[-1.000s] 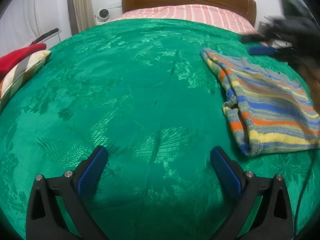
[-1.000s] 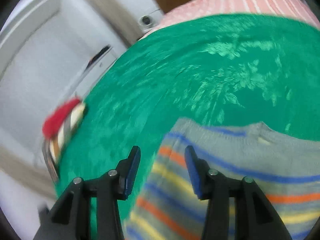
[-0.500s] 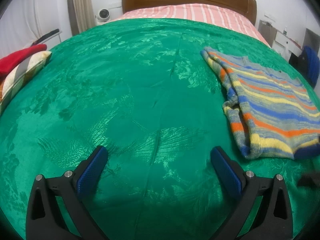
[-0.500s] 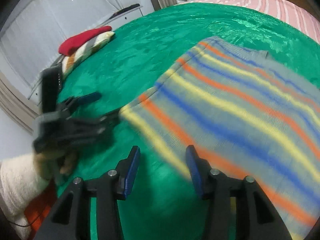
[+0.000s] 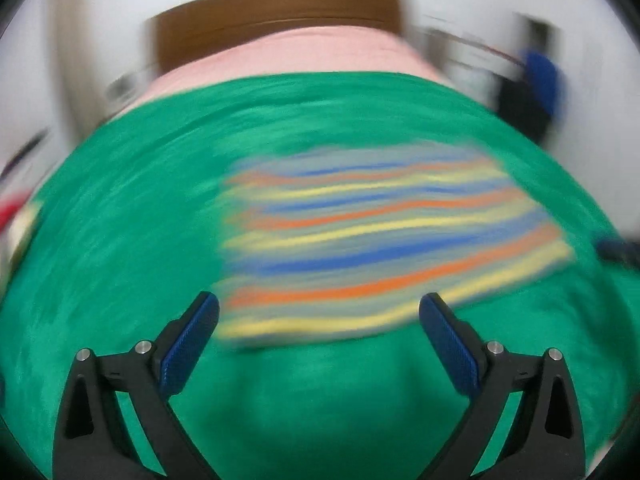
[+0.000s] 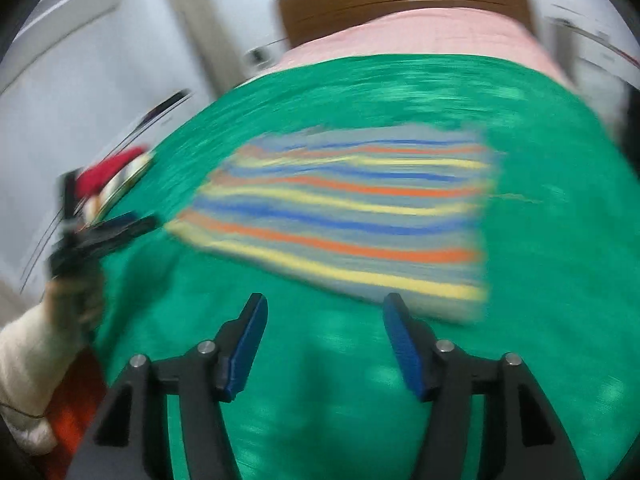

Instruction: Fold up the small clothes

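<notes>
A small knitted sweater (image 5: pixel 380 240) with grey, blue, orange and yellow stripes lies flat on the green bedspread (image 5: pixel 120 240). Both views are motion-blurred. My left gripper (image 5: pixel 319 308) is open wide, hovering just before the sweater's near hem with nothing between its fingers. In the right wrist view the sweater (image 6: pixel 352 216) lies ahead of my right gripper (image 6: pixel 326 304). Its jaws are opening and nothing is between them. The left gripper (image 6: pixel 108 232) also shows there at the sweater's left corner, held by a hand in a cream sleeve (image 6: pixel 28 360).
A brown wooden headboard (image 5: pixel 280 12) and pink striped bedding (image 5: pixel 300 56) lie at the far end of the bed. A red and striped cushion (image 6: pixel 112 172) sits at the bed's left edge. A blue and black object (image 5: pixel 536 88) stands beyond the right side.
The left gripper swung right and up, so the sweater now sits straight ahead of it. The right gripper pulled back from over the sweater to its near edge, and its jaws widened.
</notes>
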The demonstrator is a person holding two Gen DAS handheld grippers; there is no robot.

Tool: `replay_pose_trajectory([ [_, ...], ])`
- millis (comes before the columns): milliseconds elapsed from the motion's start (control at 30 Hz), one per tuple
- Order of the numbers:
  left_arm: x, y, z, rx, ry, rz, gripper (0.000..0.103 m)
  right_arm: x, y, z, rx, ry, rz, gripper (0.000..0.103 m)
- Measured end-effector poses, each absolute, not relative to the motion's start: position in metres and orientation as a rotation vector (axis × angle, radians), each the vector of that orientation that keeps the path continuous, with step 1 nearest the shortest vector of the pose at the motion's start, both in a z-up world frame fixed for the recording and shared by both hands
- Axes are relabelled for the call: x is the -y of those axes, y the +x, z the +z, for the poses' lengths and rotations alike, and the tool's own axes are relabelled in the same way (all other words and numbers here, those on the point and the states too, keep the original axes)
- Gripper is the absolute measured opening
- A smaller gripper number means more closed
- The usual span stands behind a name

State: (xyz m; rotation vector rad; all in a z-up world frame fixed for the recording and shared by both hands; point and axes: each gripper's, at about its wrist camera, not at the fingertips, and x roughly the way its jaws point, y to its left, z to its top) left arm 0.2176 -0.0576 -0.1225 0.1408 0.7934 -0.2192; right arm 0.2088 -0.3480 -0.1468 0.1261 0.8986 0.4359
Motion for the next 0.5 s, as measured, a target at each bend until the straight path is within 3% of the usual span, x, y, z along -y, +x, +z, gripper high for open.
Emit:
replay_pose_trajectory([
  [167,0.225,0.216,-0.148,-0.795,0.421,-0.553,0.097,0.424,0.234,-0.150,-0.899,0.310,0.361,0.060],
  [367,0.312,0.258,-0.194,-0.864,0.505,-0.504,0.085,0.455,0.305,-0.164,-0.965,0.499,0.490,0.060],
  [433,0.312,0.263,-0.192,-0.864,0.458,-0.493,0.059,0.448,0.336,-0.176,-1.020,0.522,0.551,0.060],
  [467,0.314,0.261,-0.191,-0.849,0.464,-0.491,0.039,0.447,0.353,-0.183,-1.048,0.533,0.571,0.060],
  [500,0.315,0.260,-0.192,-0.836,0.482,-0.487,0.029,0.442,0.375,-0.195,-1.082,0.561,0.593,0.060],
])
